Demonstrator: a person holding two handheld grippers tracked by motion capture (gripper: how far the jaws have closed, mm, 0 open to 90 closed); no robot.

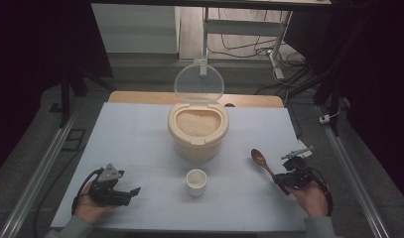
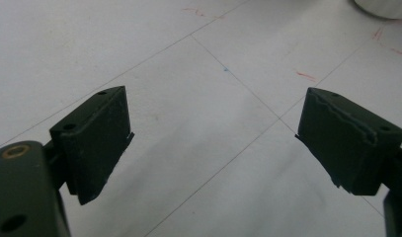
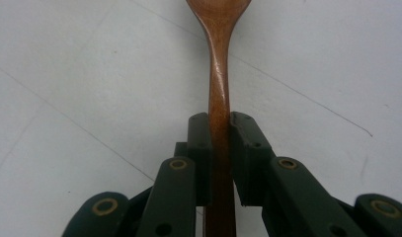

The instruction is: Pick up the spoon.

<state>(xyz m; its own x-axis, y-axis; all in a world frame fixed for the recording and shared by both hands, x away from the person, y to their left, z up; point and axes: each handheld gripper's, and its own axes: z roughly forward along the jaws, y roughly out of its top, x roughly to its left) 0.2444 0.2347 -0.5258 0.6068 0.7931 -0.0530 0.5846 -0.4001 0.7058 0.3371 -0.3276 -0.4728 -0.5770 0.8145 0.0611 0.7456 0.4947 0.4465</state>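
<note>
A brown wooden spoon (image 1: 262,161) lies at the right of the white table, bowl pointing away. My right gripper (image 1: 280,179) is shut on the spoon's handle (image 3: 219,98), both pads pressed against it. At the front left, my left gripper (image 1: 132,192) rests in a hand, open, with nothing between its jaws; bare table shows between them in the left gripper view (image 2: 213,143). A small white cup (image 1: 196,181) stands at the front centre. Behind it sits a cream rice container (image 1: 197,128) full of grains, its clear lid (image 1: 199,83) tipped up.
The white table (image 1: 140,139) has bare surface on both sides of the container. A wooden edge (image 1: 140,97) shows behind it. Metal rails (image 1: 40,168) run along both sides, and cables lie on the floor at the back right.
</note>
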